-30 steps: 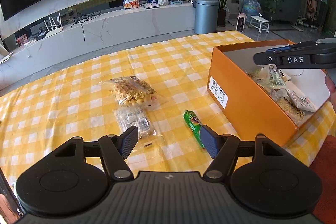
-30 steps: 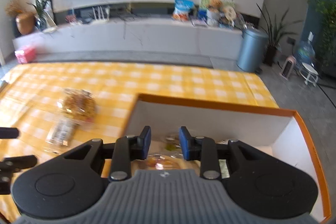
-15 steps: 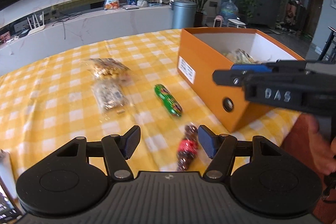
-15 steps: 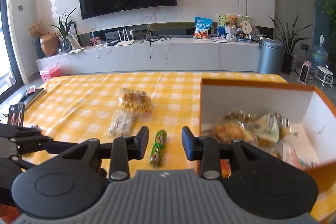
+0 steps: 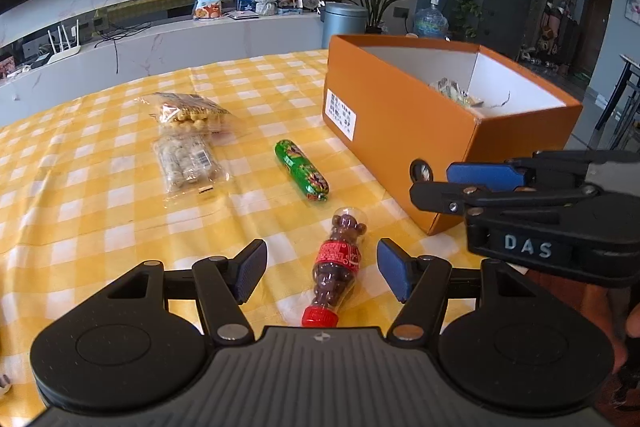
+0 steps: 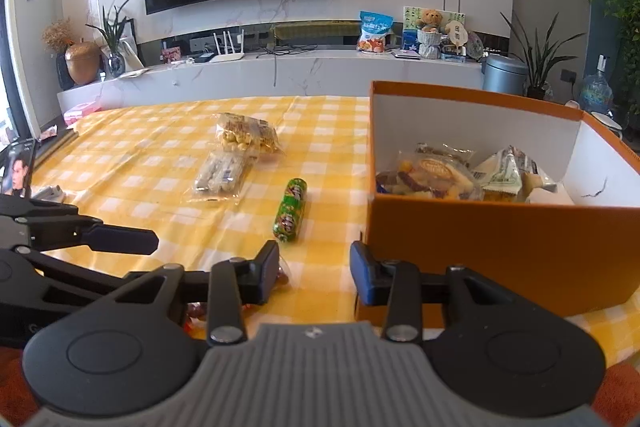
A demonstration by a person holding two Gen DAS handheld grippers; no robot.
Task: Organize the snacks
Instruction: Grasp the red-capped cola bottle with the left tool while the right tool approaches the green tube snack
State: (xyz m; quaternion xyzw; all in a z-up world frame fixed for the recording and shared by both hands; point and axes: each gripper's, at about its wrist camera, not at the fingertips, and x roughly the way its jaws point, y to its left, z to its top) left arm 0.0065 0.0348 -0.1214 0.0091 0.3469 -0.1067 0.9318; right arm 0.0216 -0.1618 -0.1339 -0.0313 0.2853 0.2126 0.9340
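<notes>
An orange box holding several wrapped snacks stands on the yellow checked tablecloth. On the cloth lie a bear-shaped bottle of chocolate candy with a red cap, a green candy roll, a clear pack of small sweets and a bag of yellow puffs. My left gripper is open, its fingers either side of the bear bottle, above it. My right gripper is open and empty near the box's front corner; it also shows in the left wrist view.
A phone and small items lie at the table's left edge. Beyond the table are a marble TV counter with a snack bag and a teddy bear, a grey bin, plants and a water bottle.
Both grippers pulled back toward the table's near edge. The right gripper left the box and now sits outside its front corner. The bear bottle came between the left fingers.
</notes>
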